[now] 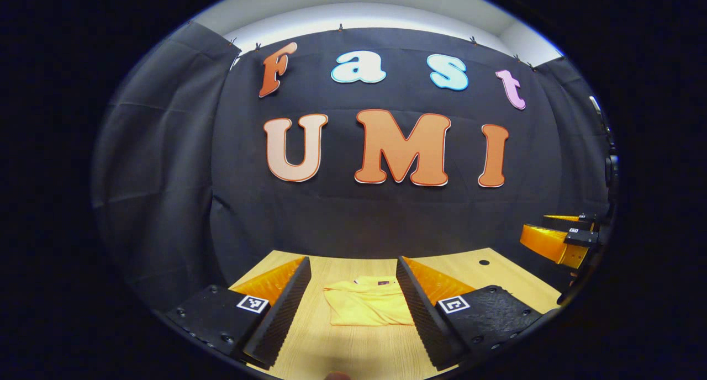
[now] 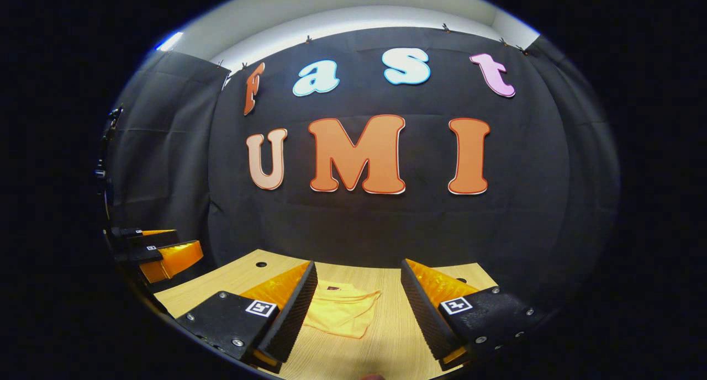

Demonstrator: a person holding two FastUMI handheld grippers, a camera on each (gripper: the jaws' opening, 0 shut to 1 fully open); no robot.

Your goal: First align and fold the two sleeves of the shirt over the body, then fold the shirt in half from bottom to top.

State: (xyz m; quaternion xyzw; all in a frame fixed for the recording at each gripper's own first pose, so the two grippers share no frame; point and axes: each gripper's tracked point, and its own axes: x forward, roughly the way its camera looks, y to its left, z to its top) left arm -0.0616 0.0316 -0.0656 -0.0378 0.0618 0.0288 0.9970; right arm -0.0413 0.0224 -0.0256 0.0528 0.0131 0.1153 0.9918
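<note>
A yellow shirt [image 1: 367,305] lies folded into a compact rectangle on the wooden table [image 1: 342,352], collar toward the far wall. In the left gripper view my left gripper [image 1: 353,267] hovers above the near side of it, open, with nothing between the fingers. In the right gripper view the shirt [image 2: 342,311] lies just left of centre, partly behind the left finger, and my right gripper [image 2: 359,269] is open and empty above the table. The right gripper [image 1: 558,239] also appears at the right edge of the left gripper view, and the left gripper [image 2: 157,253] at the left edge of the right gripper view.
The table's far edge meets the black cloth wall [image 1: 386,214]. A small round hole [image 1: 484,262] sits in the tabletop at the back right, seen as a hole [image 2: 260,264] at the back left in the right gripper view. Bare wood surrounds the shirt.
</note>
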